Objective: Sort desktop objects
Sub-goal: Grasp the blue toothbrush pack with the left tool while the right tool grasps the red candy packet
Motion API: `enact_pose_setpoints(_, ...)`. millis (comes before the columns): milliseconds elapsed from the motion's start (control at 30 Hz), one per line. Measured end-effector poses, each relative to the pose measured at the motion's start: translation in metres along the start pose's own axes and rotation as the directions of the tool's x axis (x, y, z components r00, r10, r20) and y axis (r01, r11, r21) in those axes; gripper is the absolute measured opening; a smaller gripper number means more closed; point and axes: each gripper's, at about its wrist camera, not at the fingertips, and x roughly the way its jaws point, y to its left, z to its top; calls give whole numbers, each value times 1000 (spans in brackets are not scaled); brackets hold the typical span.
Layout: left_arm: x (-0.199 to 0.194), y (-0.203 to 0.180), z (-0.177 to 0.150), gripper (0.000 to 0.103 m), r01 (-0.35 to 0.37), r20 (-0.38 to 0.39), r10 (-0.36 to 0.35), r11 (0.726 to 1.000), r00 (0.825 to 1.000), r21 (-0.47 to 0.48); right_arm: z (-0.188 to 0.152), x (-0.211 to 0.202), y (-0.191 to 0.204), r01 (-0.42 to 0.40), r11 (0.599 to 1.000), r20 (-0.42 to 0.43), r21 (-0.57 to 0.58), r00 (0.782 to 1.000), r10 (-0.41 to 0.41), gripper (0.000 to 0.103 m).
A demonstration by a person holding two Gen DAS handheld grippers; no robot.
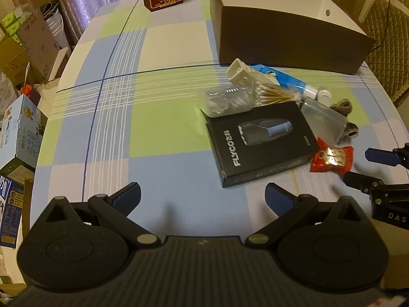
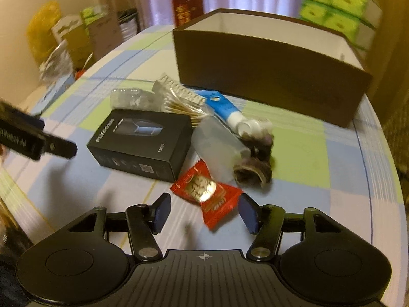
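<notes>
Checked tablecloth [image 2: 306,153] carries the clutter — red candy wrapper [image 2: 207,194] lies just ahead of the right gripper [image 2: 204,213], between its spread fingers. Left gripper [image 1: 203,197] hangs released, near the black box [image 1: 258,143].

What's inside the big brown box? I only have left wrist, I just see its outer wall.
Observer: The right wrist view looks over the rim of the brown box: white inner walls, nothing visible in the part that shows. The floor is hidden.
Operator: Is the right gripper on anything yet?
Observer: No. The right gripper is open, and the near end of the red candy wrapper lies between its fingers, not pinched.
Operator: What are the brownish things past the clear container?
Observer: Blurred there too, but the nearer dark brown thing shows a round open end facing the camera, next to the clear container.
</notes>
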Motion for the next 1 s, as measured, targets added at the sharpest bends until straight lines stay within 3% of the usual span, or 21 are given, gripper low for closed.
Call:
enact_pose_setpoints(233,13,10,11,102,-3,-18,2,1000,1000,-7,7,27,8,-4,983,-17,-186,1000,1,47)
enact_pose_setpoints(400,19,14,19,102,6,-14,-6,1000,1000,-4,2,36,12,-11,974,-53,-226,999,-1,32)
enact_pose_setpoints(500,22,14,25,102,15,-8,-15,1000,1000,-2,3,33,9,5,982,-71,-187,997,-18,17)
enact_pose_setpoints(667,28,10,42,102,48,25,-48,999,999,4,-2,27,-4,69,995,-138,-69,987,-78,8)
enact_pose_setpoints(833,37,3,63,100,65,68,-66,998,996,23,-11,19,-23,121,990,-170,71,980,-107,8)
enact_pose_setpoints(1000,52,-8,83,94,101,75,-104,994,992,38,-10,12,-28,119,988,-152,95,983,-104,8)
